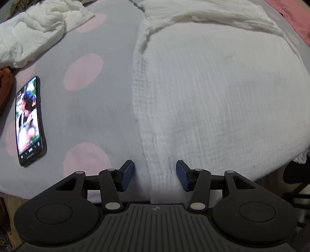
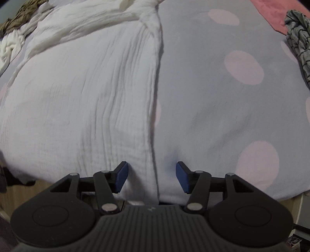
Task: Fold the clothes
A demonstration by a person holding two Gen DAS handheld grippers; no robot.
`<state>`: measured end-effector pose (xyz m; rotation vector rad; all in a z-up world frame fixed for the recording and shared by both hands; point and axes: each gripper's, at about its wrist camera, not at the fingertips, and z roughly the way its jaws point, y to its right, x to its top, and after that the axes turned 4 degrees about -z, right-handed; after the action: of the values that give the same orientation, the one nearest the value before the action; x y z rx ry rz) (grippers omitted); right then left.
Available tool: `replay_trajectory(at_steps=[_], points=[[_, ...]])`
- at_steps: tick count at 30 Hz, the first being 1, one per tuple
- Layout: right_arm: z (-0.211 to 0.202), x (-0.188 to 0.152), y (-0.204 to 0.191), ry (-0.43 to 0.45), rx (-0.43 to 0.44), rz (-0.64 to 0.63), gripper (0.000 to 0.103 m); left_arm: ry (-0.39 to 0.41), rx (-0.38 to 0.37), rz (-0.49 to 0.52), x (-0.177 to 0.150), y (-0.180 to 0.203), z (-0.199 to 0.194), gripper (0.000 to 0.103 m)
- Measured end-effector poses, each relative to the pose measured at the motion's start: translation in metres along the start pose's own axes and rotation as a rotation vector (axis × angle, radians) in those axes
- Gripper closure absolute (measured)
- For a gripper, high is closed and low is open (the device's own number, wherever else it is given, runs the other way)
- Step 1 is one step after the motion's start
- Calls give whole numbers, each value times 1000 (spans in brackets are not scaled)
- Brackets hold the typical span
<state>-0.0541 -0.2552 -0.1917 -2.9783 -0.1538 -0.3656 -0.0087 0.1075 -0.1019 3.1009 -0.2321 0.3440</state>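
Dotted bedsheet (image 1: 100, 116) carries a phone (image 1: 29, 122), left view only; each hand-held gripper (image 1: 155, 175) (image 2: 152, 177) gapes open.

A smartphone (image 1: 30, 122) with its screen lit lies on the grey bedsheet (image 1: 100, 108). The sheet has pink dots. A red cloth (image 2: 271, 15) lies at the bed's far edge.

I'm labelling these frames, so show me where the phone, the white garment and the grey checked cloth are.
phone (image 1: 29, 124), left wrist view, middle of its lit screen.
white garment (image 1: 222, 100), left wrist view, flat middle of the spread fabric.
grey checked cloth (image 2: 299, 38), right wrist view, its crumpled middle at the right edge.
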Motion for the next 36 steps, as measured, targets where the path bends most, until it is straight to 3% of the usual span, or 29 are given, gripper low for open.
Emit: replay_trajectory(at_steps=[2, 4, 5, 6, 8, 12, 21, 27, 36], points=[[-1, -2, -2, -10, 22, -3, 45, -14, -7, 19, -4, 4, 0, 57], [-3, -3, -3, -12, 46, 1, 64, -17, -7, 66, -8, 10, 0, 69], [-3, -3, -4, -13, 58, 4, 90, -18, -15, 79, -8, 12, -1, 78], [-4, -3, -4, -15, 70, 6, 95, -18, -30, 81, -8, 13, -2, 89], [-6, -4, -5, -17, 93, 11, 96, -11, -58, 87, -7, 13, -5, 98], [-9, -4, -8, -22, 141, 21, 97, 43, -112, 83, -1, 7, -19, 100], [-60, 31, 5, 175, 236, 86, 97, 238, -186, -41, 32, -31, -58, 100], [-72, 77, 29, 288, 197, 178, 98, 304, -152, -120, 80, -49, -52, 100], [-38, 141, 57, 326, 146, 284, 98, 369, -107, -143, 133, -54, -11, 100]])
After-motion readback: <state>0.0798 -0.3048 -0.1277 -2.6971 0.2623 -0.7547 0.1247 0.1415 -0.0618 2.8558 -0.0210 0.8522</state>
